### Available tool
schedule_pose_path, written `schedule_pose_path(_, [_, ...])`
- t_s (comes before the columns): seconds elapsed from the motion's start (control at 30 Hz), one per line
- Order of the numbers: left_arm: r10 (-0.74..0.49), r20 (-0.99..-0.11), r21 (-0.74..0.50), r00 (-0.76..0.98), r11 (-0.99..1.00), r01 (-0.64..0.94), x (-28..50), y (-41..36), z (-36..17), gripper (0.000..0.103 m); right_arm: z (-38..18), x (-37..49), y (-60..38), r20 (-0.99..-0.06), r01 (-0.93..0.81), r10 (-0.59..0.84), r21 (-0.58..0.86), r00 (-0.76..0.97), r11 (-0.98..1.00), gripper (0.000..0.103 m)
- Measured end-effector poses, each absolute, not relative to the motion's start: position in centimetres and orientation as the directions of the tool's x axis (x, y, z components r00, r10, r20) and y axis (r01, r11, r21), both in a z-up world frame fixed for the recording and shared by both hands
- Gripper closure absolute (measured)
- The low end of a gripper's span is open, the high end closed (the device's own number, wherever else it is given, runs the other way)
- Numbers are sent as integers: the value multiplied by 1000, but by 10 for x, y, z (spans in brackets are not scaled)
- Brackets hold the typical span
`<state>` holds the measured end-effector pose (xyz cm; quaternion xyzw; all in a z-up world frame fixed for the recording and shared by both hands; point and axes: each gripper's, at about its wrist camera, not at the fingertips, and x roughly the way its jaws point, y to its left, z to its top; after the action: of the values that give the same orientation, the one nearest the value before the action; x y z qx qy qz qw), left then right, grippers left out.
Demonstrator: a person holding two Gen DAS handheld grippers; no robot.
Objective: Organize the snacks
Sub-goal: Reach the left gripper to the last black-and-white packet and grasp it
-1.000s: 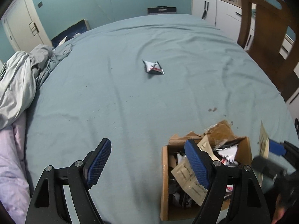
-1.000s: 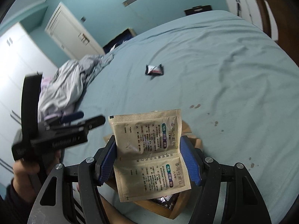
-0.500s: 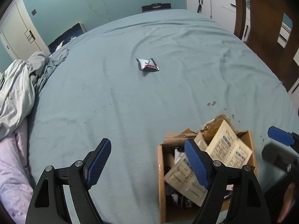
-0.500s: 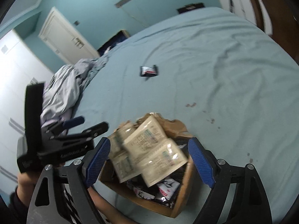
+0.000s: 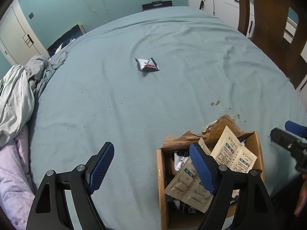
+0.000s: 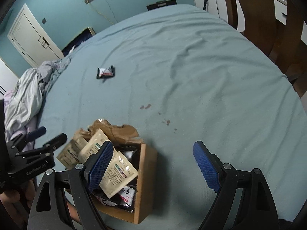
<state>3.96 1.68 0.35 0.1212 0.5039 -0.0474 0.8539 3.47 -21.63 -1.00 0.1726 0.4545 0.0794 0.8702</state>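
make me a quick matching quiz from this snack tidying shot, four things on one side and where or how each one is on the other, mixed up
Things:
1. small black and white snack packet
2. beige sachets
3. right gripper
4. grey bedding

Places or states:
A. open, holding nothing
B. bunched up at the left edge of the bed
C. lying alone out on the blue sheet
D. sticking out of the torn cardboard box

Pairs: 1-C, 2-D, 3-A, 4-B
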Motion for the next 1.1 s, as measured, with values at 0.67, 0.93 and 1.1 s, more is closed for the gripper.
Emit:
schedule_pose_path(0.67, [78,-891,206,447,947,245,50,-5,-15,21,-21,61,-183,-836,-94,220,200,502,975,18])
schedule_pose_path(0.93, [115,-866,275,486,922,271,48,-18,-12,21,-26,68,-195,-845,-81,246,236,475,968,18])
schedule_pose_path(1.1, [108,-860,285,498,912,295,66,-19,-7,21,-30,78,-201,-851,-58,247,249,464,967,18])
